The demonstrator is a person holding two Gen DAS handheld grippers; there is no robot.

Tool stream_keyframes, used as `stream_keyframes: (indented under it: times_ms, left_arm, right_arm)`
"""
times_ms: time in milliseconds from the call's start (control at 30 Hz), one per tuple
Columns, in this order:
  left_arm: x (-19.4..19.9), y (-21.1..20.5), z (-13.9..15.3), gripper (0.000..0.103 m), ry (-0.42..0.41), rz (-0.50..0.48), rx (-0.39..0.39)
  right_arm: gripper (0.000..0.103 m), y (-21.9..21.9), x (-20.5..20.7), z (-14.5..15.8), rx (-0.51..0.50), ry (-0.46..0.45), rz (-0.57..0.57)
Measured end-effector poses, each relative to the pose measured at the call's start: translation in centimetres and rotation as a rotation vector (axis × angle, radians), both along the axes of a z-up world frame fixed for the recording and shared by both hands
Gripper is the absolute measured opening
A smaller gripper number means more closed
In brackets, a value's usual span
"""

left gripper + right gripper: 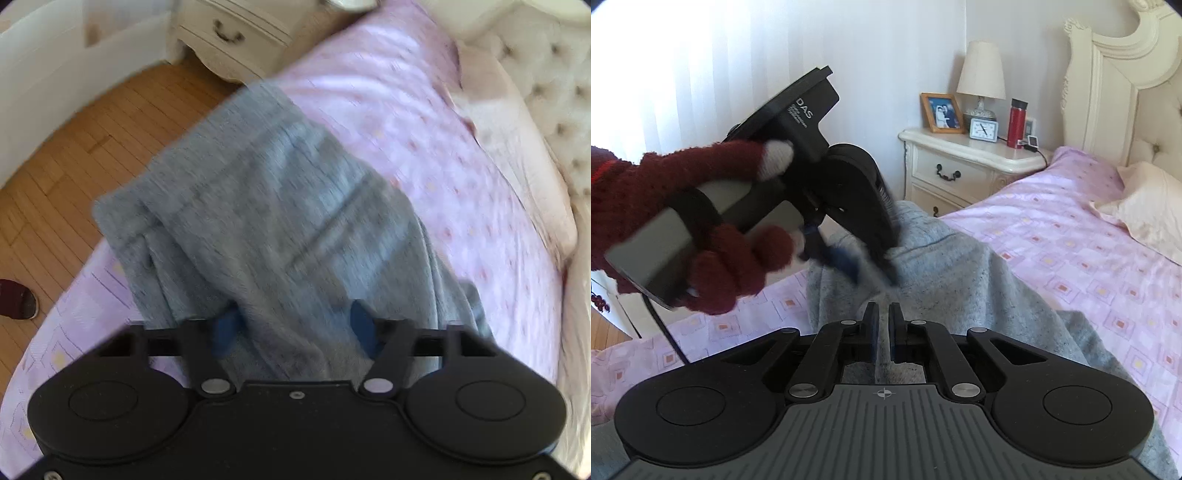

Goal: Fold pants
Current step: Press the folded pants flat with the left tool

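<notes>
Two grippers are working over the grey pants (960, 280), which are lying across the pink patterned bed (1071, 258), reaching to its floor-side edge. Nearest in the right wrist view, the right gripper (882, 332) is sitting with its blue-padded fingers (873, 332) drawn nearly together, and grey cloth is showing in the narrow slit between them, so it is clenching a fold of the pants. Just beyond it, the left gripper (849, 258) is hanging over the cloth in a hand wearing a dark red knitted glove (701, 229); white lettering on its black body is reading "DAS", with smaller lines beneath too fine to make out. In the left wrist view that gripper (295, 328) is holding its blue fingers (360, 325) wide apart with a bunched ridge of pants between them; the frame is blurred, and I cannot tell whether the pads are pressing the fabric. Farther along the bed, toward its head, a pale pillow (1145, 210) is resting on the sheet below the cream tufted headboard (1115, 92). Beside the head of the bed, a cream nightstand (960, 162) is carrying a framed photo (942, 112), a small clock (983, 129), a lamp (980, 79) and a red bottle (1017, 123) with a black cap; its drawers are shut. Off the bed's near side, wooden flooring (92, 147) is showing, with a dark red slipper (18, 299) on it.
</notes>
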State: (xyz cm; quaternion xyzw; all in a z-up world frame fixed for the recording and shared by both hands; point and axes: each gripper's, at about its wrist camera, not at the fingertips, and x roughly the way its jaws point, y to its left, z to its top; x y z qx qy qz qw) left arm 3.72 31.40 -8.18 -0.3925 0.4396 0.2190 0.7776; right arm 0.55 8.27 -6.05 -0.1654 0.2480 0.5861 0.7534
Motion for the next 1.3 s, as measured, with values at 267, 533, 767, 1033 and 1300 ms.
stream_keyframes:
  times_ms: [267, 533, 767, 1033, 1300]
  left_arm:
    - [-0.5, -1.2, 1.8, 0.013, 0.018, -0.060, 0.216]
    - [-0.6, -1.2, 2.0, 0.013, 0.036, -0.055, 0.249]
    - [-1.8, -2.7, 4.5, 0.013, 0.026, -0.066, 0.372]
    - [-3.3, -1.9, 0.7, 0.020, 0.195, -0.100, 0.374]
    - [-4.2, -3.0, 2.6, 0.026, 0.247, -0.095, 0.608]
  right_arm:
    - [0.029, 0.5, -2.0, -1.6, -0.069, -0.214, 0.011]
    - [0.025, 2.4, -3.7, -4.8, -0.216, -0.383, 0.082]
    - [0.005, 1.5, -2.8, -1.3, -0.092, -0.197, 0.054]
    - [0.010, 2.8, -3.5, -4.9, -0.194, -0.174, 0.111]
    - [0.016, -1.1, -1.3, -1.1, -0.035, 0.049, 0.105]
